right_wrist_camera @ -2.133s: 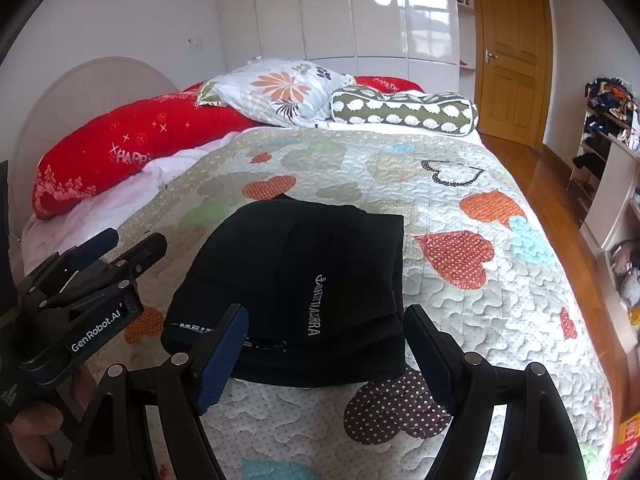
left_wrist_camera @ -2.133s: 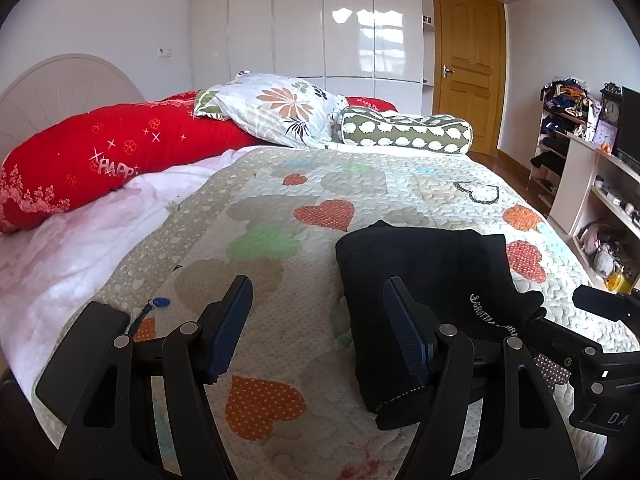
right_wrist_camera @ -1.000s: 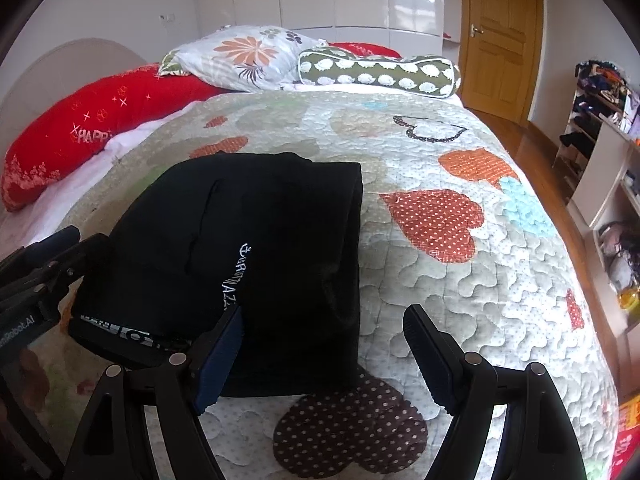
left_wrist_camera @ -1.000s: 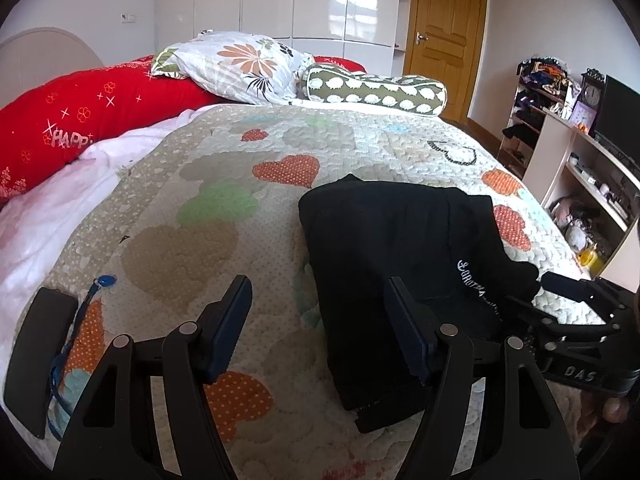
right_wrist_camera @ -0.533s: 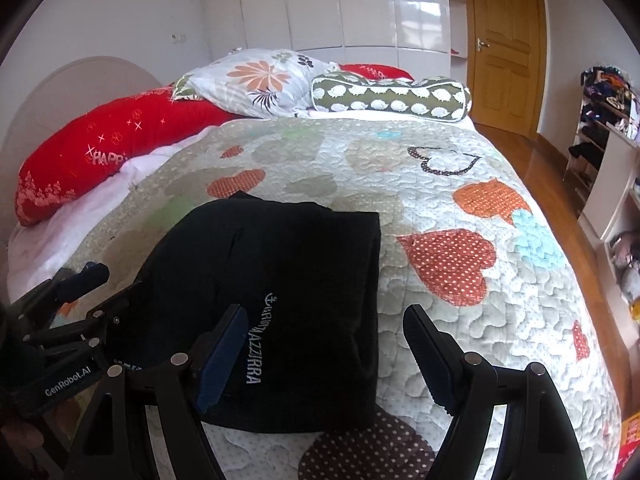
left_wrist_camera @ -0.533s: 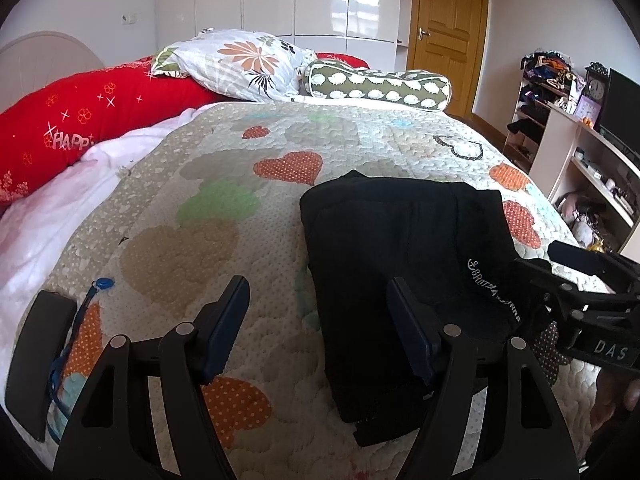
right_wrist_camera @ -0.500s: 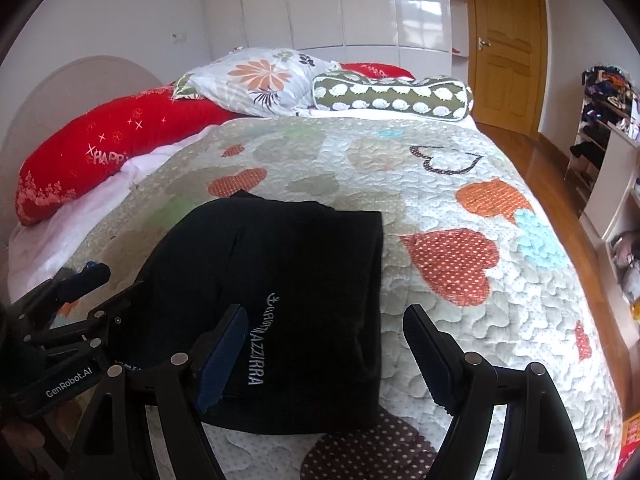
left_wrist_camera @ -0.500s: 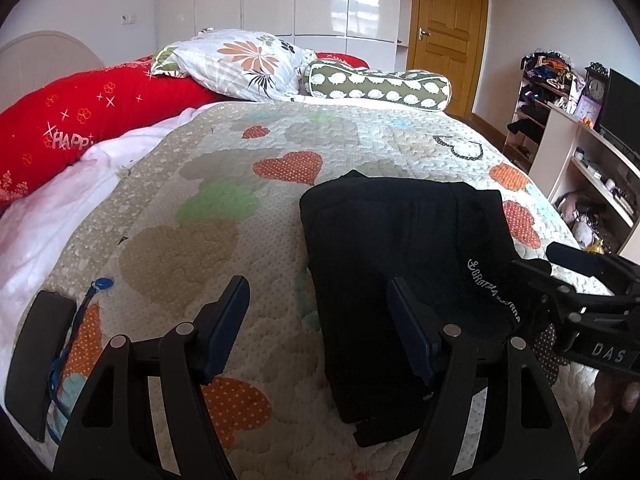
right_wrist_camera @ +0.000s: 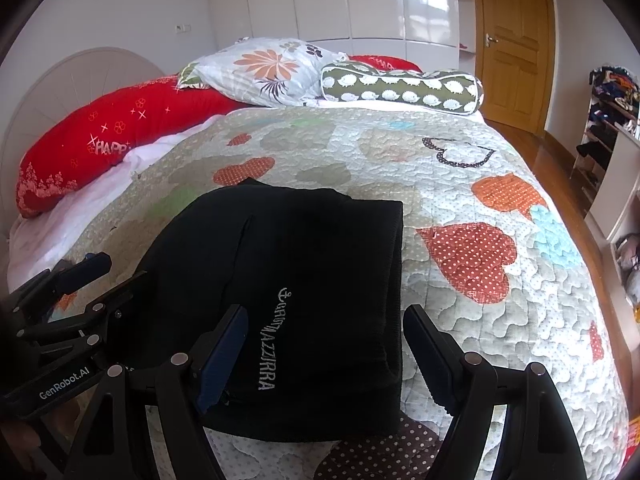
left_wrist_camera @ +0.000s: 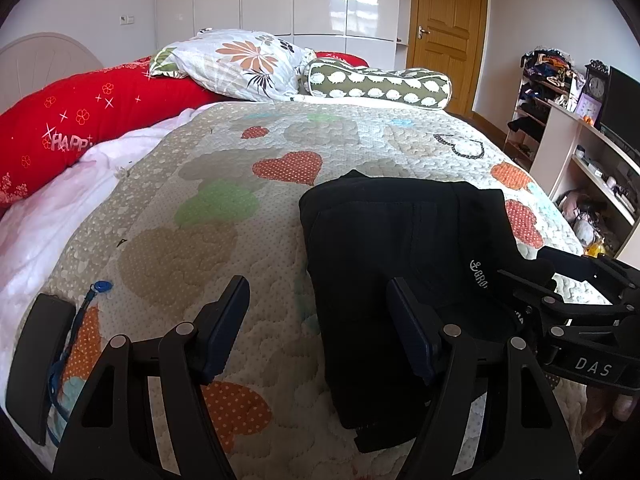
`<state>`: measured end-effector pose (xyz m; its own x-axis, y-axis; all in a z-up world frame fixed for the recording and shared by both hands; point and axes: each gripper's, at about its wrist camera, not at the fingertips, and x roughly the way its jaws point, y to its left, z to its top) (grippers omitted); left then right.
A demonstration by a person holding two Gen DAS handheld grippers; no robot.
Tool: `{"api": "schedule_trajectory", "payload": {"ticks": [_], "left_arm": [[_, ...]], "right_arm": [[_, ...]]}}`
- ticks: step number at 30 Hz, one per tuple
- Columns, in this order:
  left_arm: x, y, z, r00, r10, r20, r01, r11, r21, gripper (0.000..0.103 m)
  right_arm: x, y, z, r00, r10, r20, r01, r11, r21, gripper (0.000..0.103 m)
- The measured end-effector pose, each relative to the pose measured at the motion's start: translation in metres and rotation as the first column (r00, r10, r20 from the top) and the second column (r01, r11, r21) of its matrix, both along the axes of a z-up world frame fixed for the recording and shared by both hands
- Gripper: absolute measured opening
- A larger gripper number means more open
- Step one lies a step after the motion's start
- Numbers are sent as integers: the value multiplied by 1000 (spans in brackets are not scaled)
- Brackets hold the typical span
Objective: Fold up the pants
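- The left gripper [left_wrist_camera: 316, 320] hovers with jaws wide apart, gripping nothing; its right finger overlaps the left edge of the pants [left_wrist_camera: 404, 240].
- The pants sit as a compact black bundle on the quilt [right_wrist_camera: 480, 160]: folding looks about finished, perhaps one tidy-up left.
- The right gripper [right_wrist_camera: 324, 344] hangs spread and empty, straddling the bundle's near right corner.

bed [right_wrist_camera: 460, 152] | quilt [left_wrist_camera: 248, 248] | folded pants [right_wrist_camera: 304, 280] | pillows [left_wrist_camera: 248, 60] | dark phone-like slab [left_wrist_camera: 36, 364], maybe
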<state>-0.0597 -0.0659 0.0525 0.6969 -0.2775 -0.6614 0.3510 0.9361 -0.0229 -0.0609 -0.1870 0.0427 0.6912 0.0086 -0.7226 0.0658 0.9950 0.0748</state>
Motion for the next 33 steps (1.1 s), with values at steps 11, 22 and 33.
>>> {"api": "schedule_trajectory", "payload": {"ticks": [11,22,33], "left_arm": [[5,5,2,1000,-15,-21,14,999,-45,72],[8,13,5,1000,1,-26,-2,997,-75,72],[10,1,-3,999,-20,-32,18,999,-45,72]], "right_arm": [[2,-6,4,1000,-13,6,13,1000,-6,78],[5,-24,1,999,-52,12,52,998,19,78],[58,-16,-6,998,-54,-13,53,996,-73,78]]}}
